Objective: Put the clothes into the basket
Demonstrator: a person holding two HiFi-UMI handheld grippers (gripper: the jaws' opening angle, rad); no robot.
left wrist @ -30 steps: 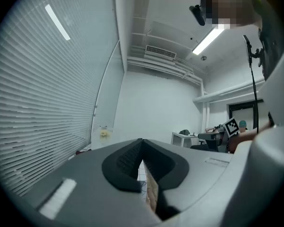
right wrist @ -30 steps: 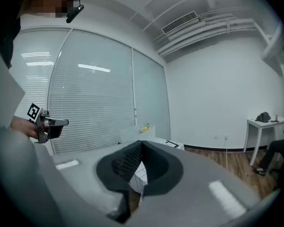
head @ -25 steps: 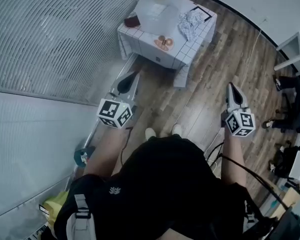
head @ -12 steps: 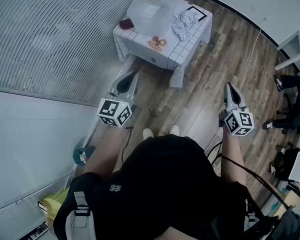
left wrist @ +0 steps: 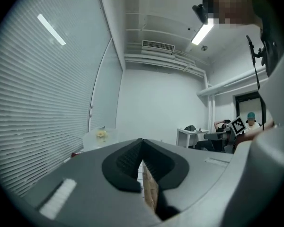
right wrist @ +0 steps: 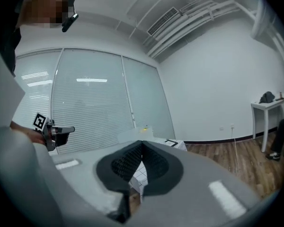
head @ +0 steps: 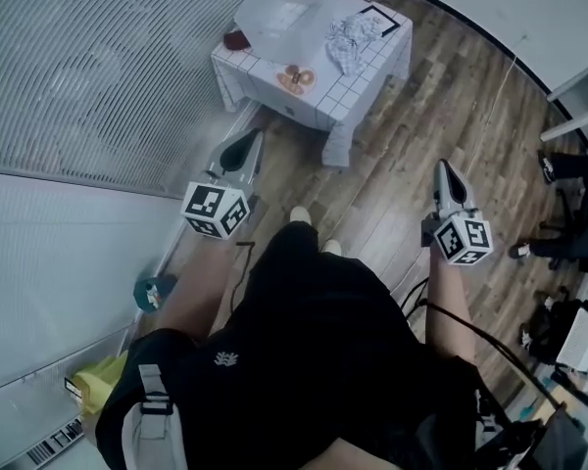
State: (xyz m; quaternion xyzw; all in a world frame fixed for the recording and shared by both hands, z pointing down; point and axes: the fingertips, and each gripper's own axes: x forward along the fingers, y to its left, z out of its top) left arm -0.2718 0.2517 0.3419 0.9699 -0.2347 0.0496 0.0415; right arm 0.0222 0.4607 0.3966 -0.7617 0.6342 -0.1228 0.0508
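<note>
A crumpled grey-and-white garment (head: 345, 42) lies on a low table with a white checked cloth (head: 343, 101) at the top of the head view. Beside it on the table stands a clear plastic basket (head: 286, 16). My left gripper (head: 249, 138) is held out over the wooden floor, short of the table's near left corner, shut and empty. My right gripper (head: 441, 168) hovers over the floor to the table's right, also shut with nothing in it. In the left gripper view the left gripper (left wrist: 142, 141) has its jaws meeting at the tips; the right gripper (right wrist: 141, 144) shows the same in its own view.
The table also carries a dark red bowl (head: 237, 39) and a plate of orange items (head: 296, 76). Slatted blinds (head: 98, 67) run along the left. A white desk (head: 580, 98) and a seated person (head: 573, 179) are at the right. A teal object (head: 153, 290) lies on the floor.
The table has drifted left and up in the head view, and a foot has stepped forward. Both grippers ride slightly higher in the view, still shut.
</note>
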